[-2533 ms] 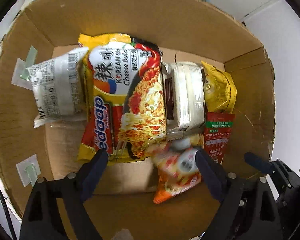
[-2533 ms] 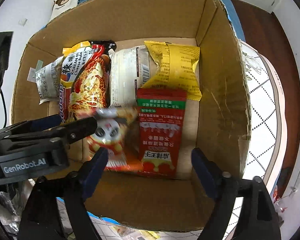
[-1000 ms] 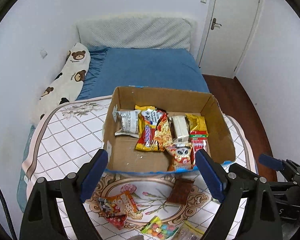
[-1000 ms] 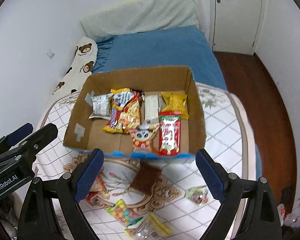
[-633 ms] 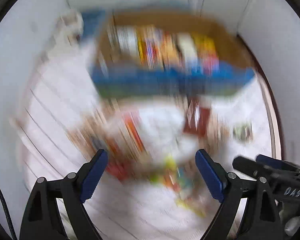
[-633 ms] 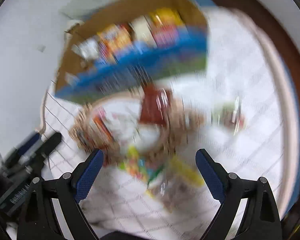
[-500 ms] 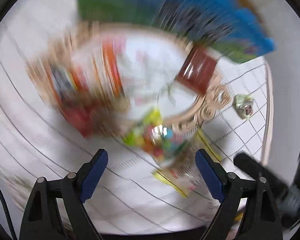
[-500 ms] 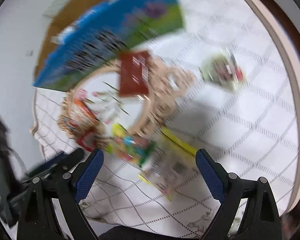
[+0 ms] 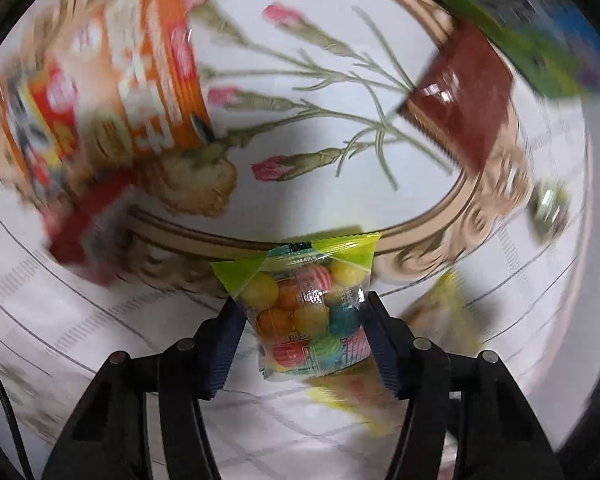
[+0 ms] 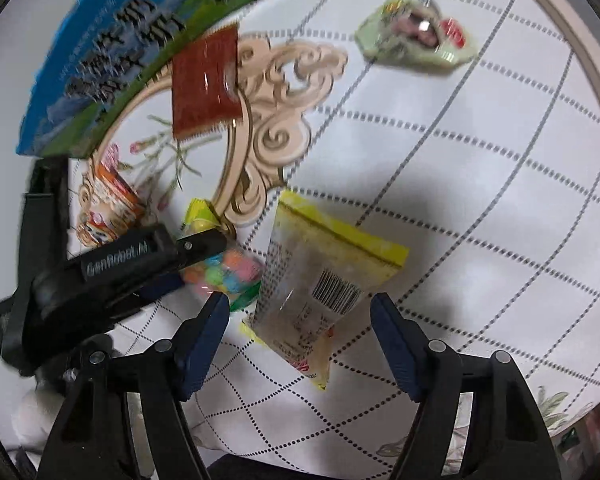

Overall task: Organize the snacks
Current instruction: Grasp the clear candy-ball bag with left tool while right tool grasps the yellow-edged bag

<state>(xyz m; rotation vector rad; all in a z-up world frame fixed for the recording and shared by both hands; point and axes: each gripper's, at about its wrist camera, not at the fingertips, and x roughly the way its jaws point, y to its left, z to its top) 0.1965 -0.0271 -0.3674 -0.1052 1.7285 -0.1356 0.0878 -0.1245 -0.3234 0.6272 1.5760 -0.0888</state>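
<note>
1. Colourful round candies fill the little candy bag (image 9: pixel 306 308). It sits right between the two blue fingers (image 9: pixel 225 344) of the left tool (image 9: pixel 300 340). The fingers press on both sides of the bag, so the left tool is squeezing it.
2. The bag's long side points away from the tool, with its green top edge at the far end. It looks just lifted off the surface (image 9: pixel 340 80), but the picture is blurry, so I cannot be sure.
3. The right tool (image 10: pixel 300 320) is spread wide and holds nothing. A yellow packet (image 10: pixel 324 280) lies flat on the surface right in front of it, between its two fingers but not touched by them. The packet's long side runs slanted, from the near left up to the far right. The right tool is much nearer to this packet than the left one is.
4. The candy bag and the yellow packet lie just beside each other, so the two tools are close together. I think they could bump if both move at once.
5. Farther off, a brown packet (image 10: pixel 204 80) lies next to the blue and green wall of the box (image 10: pixel 140 40). An orange packet (image 9: pixel 112 80) lies off to the left. A pale green packet (image 10: pixel 416 40) lies far off on the right, all alone.
6. The surface has lots of bare room on the right side. I think the candy bag goes up and over the box wall next.
</note>
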